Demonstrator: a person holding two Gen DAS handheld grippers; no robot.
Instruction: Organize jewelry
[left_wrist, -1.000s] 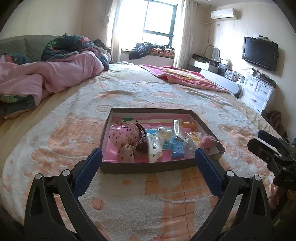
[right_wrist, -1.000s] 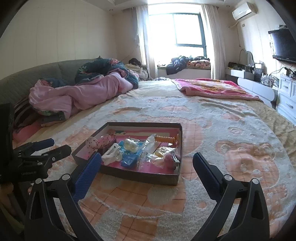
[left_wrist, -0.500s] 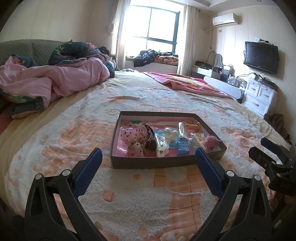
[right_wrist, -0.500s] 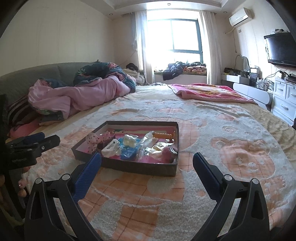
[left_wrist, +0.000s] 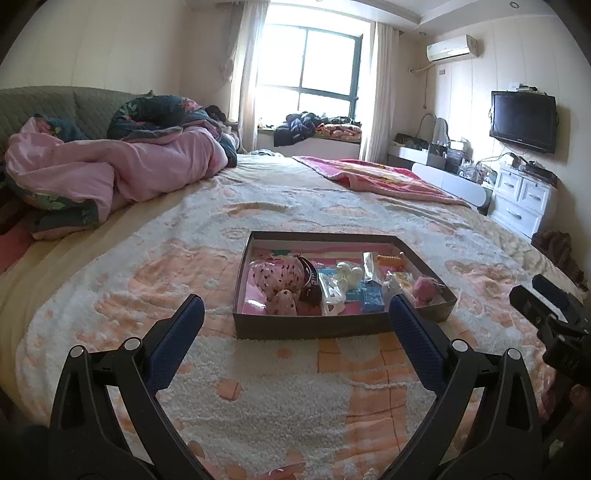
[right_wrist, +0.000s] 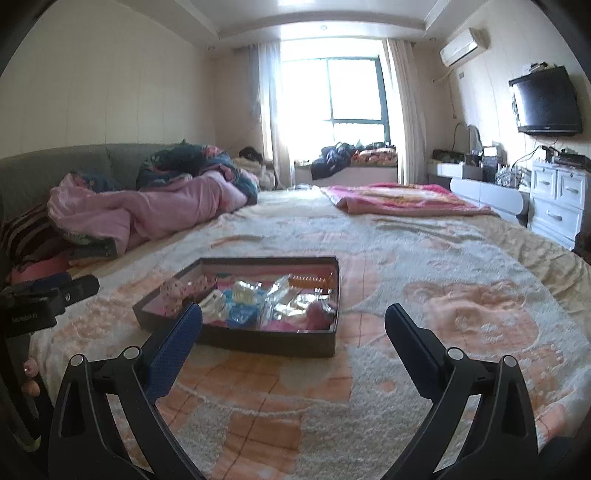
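On bed, tray (left_wrist: 303, 328) farther, prob. grippers (left_wrist: 295, 317) raised

Tray (left_wrist: 295, 330) of trinkets (left_wrist: 343, 280) on bedspread (left_wrist: 258, 387), quilt (left_wrist: 110, 173) behind-left.

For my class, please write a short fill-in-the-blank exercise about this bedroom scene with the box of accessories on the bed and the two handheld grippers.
1. The dark shallow box of accessories rests on the ____.
2. Both the left gripper and the right gripper have their jaws ____.
3. The pads on the gripper fingers are coloured ____.
4. On the wall hangs a black ____, above the white drawers.

Missing words: bed; open; blue; television
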